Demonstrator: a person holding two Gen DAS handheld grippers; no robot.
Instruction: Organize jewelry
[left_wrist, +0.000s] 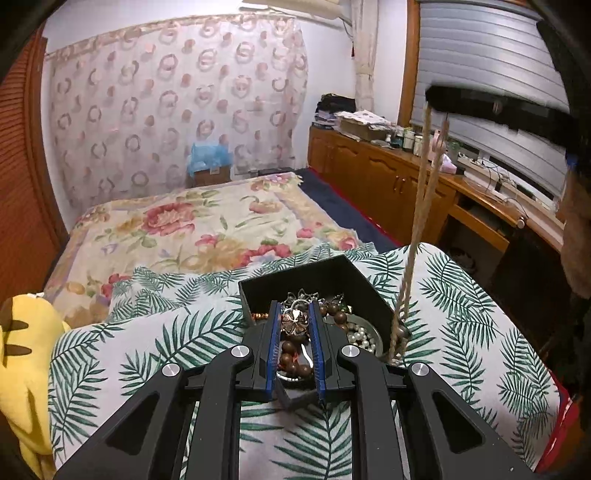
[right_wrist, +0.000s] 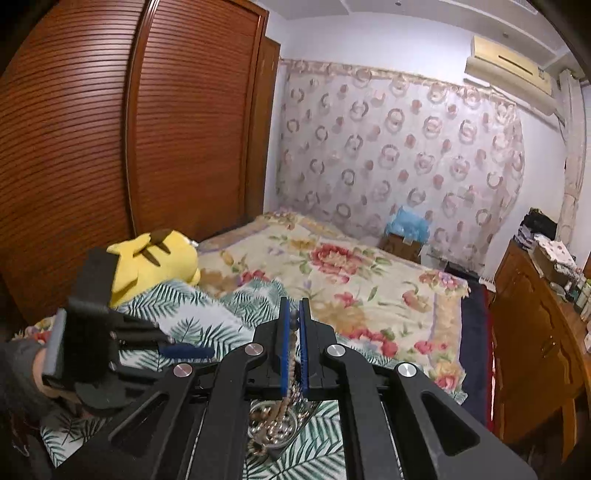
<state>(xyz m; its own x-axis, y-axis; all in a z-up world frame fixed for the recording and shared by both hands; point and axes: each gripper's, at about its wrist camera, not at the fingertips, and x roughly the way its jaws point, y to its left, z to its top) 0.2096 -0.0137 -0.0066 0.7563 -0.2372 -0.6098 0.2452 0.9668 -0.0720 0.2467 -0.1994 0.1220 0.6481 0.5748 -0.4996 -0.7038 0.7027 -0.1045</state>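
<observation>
A black jewelry box (left_wrist: 334, 275) stands open on a palm-leaf cloth (left_wrist: 155, 332); it holds brown bead strands, pearls (left_wrist: 360, 334) and metal pieces. My left gripper (left_wrist: 294, 317) is over the box and shut on a bronze flower ornament (left_wrist: 294, 320). My right gripper (right_wrist: 294, 319) is raised high and shut on a pale bead necklace (right_wrist: 291, 362). The necklace (left_wrist: 421, 206) hangs as a long double strand down to the box's right corner. In the right wrist view its lower end lies in a small metal dish (right_wrist: 275, 430).
The leaf cloth covers a raised surface at the foot of a floral bed (left_wrist: 207, 225). A yellow plush toy (left_wrist: 26, 350) lies at the left. A wooden cabinet and desk (left_wrist: 399, 177) with clutter run along the right. Wooden wardrobe doors (right_wrist: 110, 129) stand behind.
</observation>
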